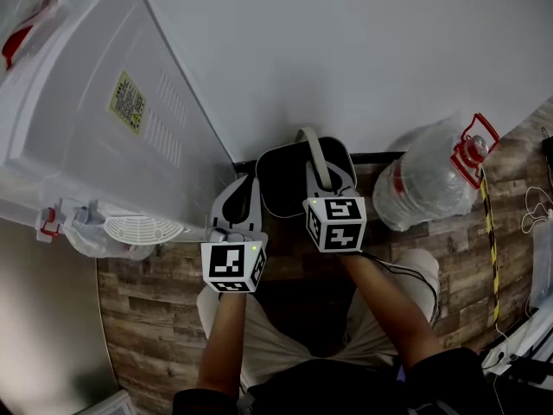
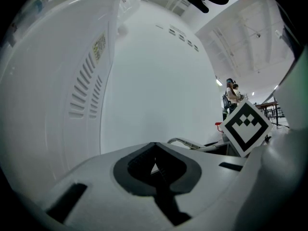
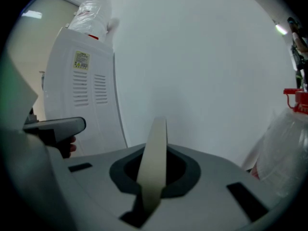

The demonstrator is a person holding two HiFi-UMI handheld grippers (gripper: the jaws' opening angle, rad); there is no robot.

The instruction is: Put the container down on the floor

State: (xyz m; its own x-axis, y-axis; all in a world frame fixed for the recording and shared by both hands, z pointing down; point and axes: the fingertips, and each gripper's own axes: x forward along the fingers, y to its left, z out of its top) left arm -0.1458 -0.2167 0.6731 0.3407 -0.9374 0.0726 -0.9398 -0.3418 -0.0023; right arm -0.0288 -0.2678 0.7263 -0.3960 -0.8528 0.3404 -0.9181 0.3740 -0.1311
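A beige strap runs up out of my right gripper, whose jaws are shut on it. From the head view the strap lies across the right gripper, which is held up close to the white wall. What the strap belongs to is hidden beneath the gripper. A big clear water bottle with a red handle rests on the wooden floor to the right, and it also shows in the right gripper view. My left gripper sits just left of the right one, shut with nothing in it.
A white water dispenser stands at the left against the wall, close to the left gripper. Cables and a yellow-black floor tape lie at the right. The person's legs are below the grippers on the plank floor.
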